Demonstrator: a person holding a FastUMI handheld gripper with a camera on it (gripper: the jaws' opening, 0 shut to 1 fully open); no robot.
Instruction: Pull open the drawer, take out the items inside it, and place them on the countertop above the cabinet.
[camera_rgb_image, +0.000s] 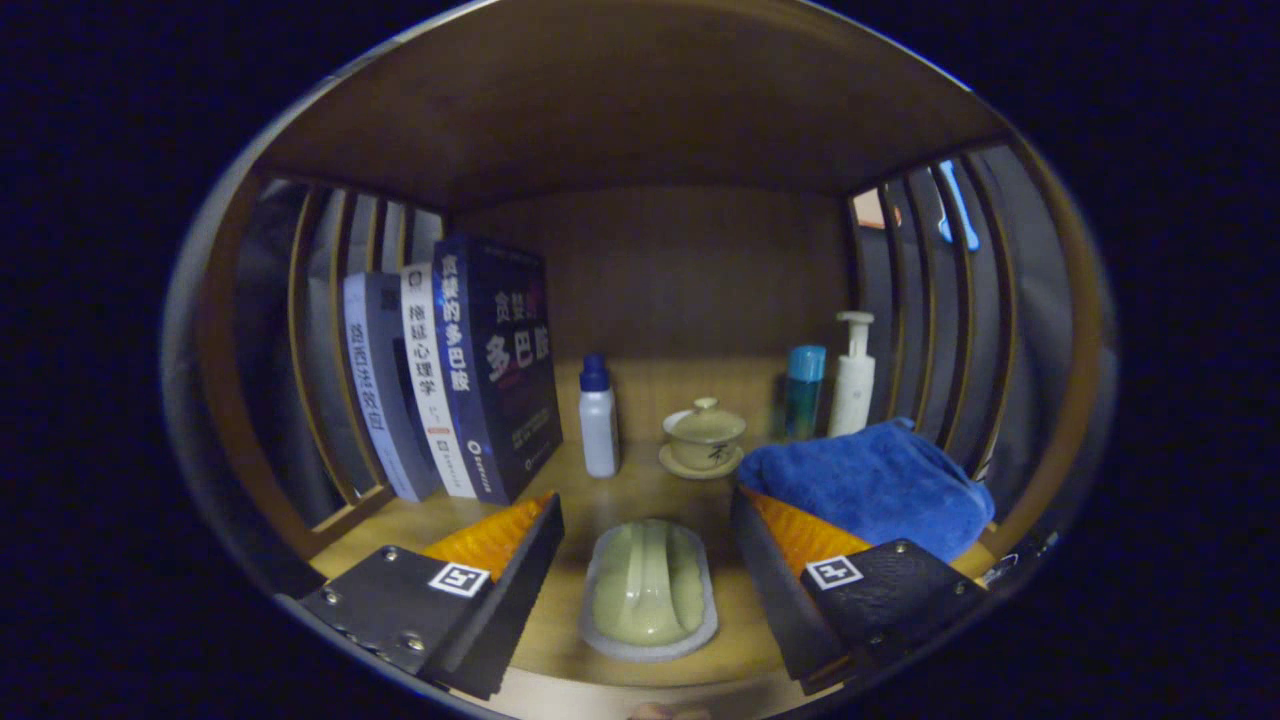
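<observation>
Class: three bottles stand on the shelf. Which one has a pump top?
The white pump bottle, farthest right beside the slats, behind the blue towel. The others wear plain caps. The gripper is open.

The tool (645, 545) hangs open over a pale green oblong dish (650, 592), which fills the gap between its fingers. Beyond them, upright dark-covered books (470, 370) block the left, a folded blue towel (872, 482) the right. Bare wooden shelf (640, 485) runs between, toward a white blue-capped bottle (598, 418) and lidded tea cup (704, 435).
</observation>
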